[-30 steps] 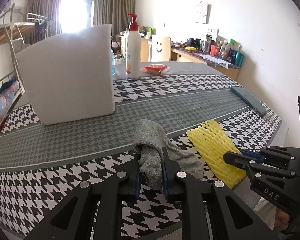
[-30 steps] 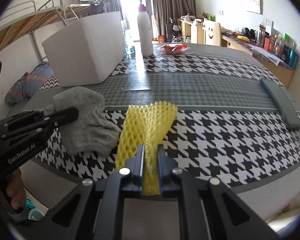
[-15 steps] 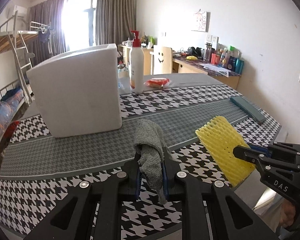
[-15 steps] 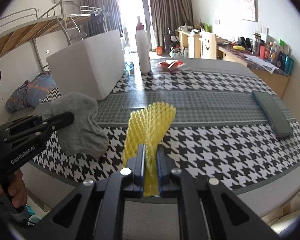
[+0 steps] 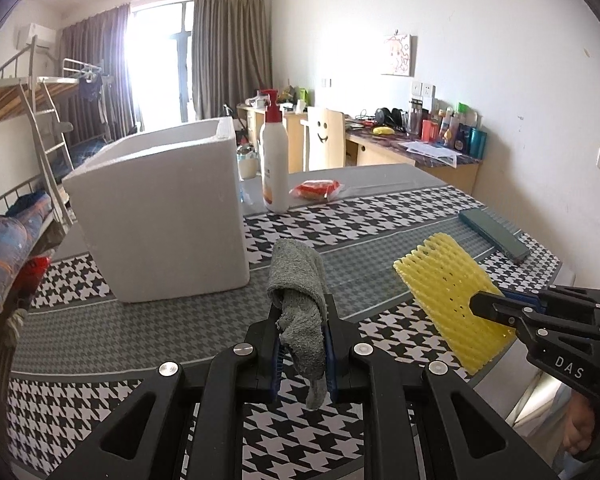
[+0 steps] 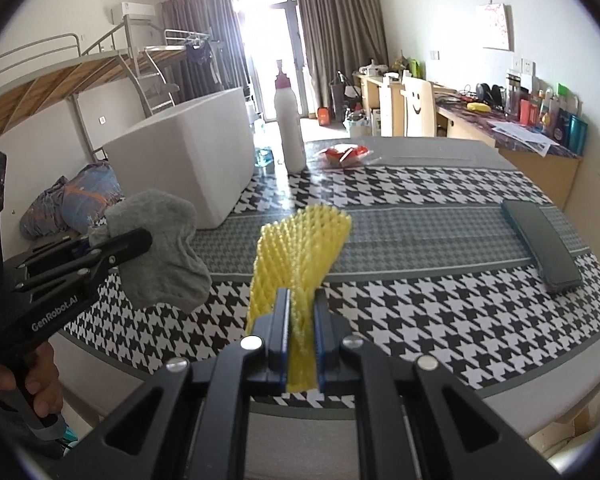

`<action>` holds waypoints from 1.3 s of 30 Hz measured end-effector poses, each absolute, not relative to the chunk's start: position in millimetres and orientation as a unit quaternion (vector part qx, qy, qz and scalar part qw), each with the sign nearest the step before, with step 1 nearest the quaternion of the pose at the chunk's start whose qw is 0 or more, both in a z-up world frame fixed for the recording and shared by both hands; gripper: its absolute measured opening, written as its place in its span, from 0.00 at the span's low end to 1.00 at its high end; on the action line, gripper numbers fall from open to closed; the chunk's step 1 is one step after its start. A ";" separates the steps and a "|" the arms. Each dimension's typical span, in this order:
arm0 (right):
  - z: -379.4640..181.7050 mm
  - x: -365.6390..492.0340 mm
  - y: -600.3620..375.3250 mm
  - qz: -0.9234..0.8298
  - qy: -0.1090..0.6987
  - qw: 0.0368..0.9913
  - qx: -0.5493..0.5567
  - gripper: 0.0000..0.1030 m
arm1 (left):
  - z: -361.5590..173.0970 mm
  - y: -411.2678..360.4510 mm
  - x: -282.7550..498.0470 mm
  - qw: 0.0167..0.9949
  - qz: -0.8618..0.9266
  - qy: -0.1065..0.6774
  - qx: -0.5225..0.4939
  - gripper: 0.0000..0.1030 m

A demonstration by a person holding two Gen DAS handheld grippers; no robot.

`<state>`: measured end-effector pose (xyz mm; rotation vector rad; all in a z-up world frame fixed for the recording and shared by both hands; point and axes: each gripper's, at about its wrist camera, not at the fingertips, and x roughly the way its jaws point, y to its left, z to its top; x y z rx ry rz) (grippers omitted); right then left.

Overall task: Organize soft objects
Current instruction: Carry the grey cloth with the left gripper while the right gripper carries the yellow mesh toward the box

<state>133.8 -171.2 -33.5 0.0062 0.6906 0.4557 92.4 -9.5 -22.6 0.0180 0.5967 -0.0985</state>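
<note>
Houndstooth bench [image 5: 380, 216] is carrying a white foam box [image 5: 160, 216]; left gripper [image 5: 302, 344] is pinching the grey cloth [image 5: 300, 300], right gripper [image 6: 302, 336] is pinching the yellow foam net [image 6: 300, 240]: both want lifting clear above the box rim before release.

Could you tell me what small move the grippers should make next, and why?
Probably carry both forward toward the white foam box: the left gripper is shut on the grey cloth, the right gripper on the yellow foam net, both held above the table.

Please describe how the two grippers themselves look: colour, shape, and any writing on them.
Both are black plastic with silver screws and blue finger pads. The left gripper reads "GenRobot.AI" on its side; the right gripper reads "DAS". Each widens into angular linkage arms with triangular cutouts. No cables are visible.
</note>
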 end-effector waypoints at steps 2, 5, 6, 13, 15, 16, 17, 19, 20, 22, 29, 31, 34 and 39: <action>-32.2 134.5 -171.0 0.221 0.336 0.916 0.006 0.13 | -21.0 -10.6 92.9 0.955 -0.049 0.292 0.011 0.17; -30.1 138.1 -173.0 0.220 0.336 0.916 0.011 0.13 | -17.7 -11.2 93.6 0.956 -0.051 0.287 0.015 0.17; -28.8 139.0 -173.5 0.220 0.335 0.916 0.012 0.13 | -17.0 -11.8 94.1 0.957 -0.051 0.286 0.016 0.17; -20.8 138.8 -175.7 0.219 0.318 0.922 0.010 0.13 | -10.5 -12.8 101.0 0.958 -0.054 0.280 0.024 0.17; -18.9 139.6 -176.4 0.219 0.316 0.923 0.011 0.13 | -6.6 -13.0 103.0 0.959 -0.055 0.276 0.027 0.17; -18.1 139.9 -176.9 0.219 0.314 0.924 0.011 0.13 | -5.7 -12.7 103.5 0.959 -0.055 0.275 0.028 0.17; -17.5 140.2 -177.3 0.218 0.313 0.924 0.011 0.13 | -4.2 -13.2 105.0 0.960 -0.056 0.273 0.030 0.17; -15.8 141.2 -178.0 0.217 0.311 0.925 0.013 0.13 | -2.7 -13.5 108.1 0.960 -0.054 0.272 0.035 0.17; -15.1 141.9 -178.6 0.216 0.308 0.926 0.015 0.13 | -1.8 -13.7 109.4 0.960 -0.055 0.271 0.035 0.17; -13.2 143.0 -179.9 0.212 0.302 0.929 0.019 0.13 | 0.0 -14.5 112.2 0.960 -0.057 0.270 0.038 0.17; -8.2 147.6 -180.5 0.208 0.295 0.932 0.025 0.13 | 8.8 -17.3 118.6 0.962 -0.061 0.261 0.047 0.17; -6.5 148.1 -181.5 0.207 0.291 0.934 0.027 0.13 | 10.2 -18.4 121.0 0.962 -0.059 0.261 0.048 0.17; -3.3 149.2 -183.4 0.202 0.286 0.936 0.029 0.13 | 12.8 -20.7 122.8 0.963 -0.060 0.258 0.052 0.17; 3.1 151.0 -186.3 0.198 0.279 0.939 0.035 0.13 | 19.4 -22.5 125.9 0.965 -0.061 0.248 0.058 0.17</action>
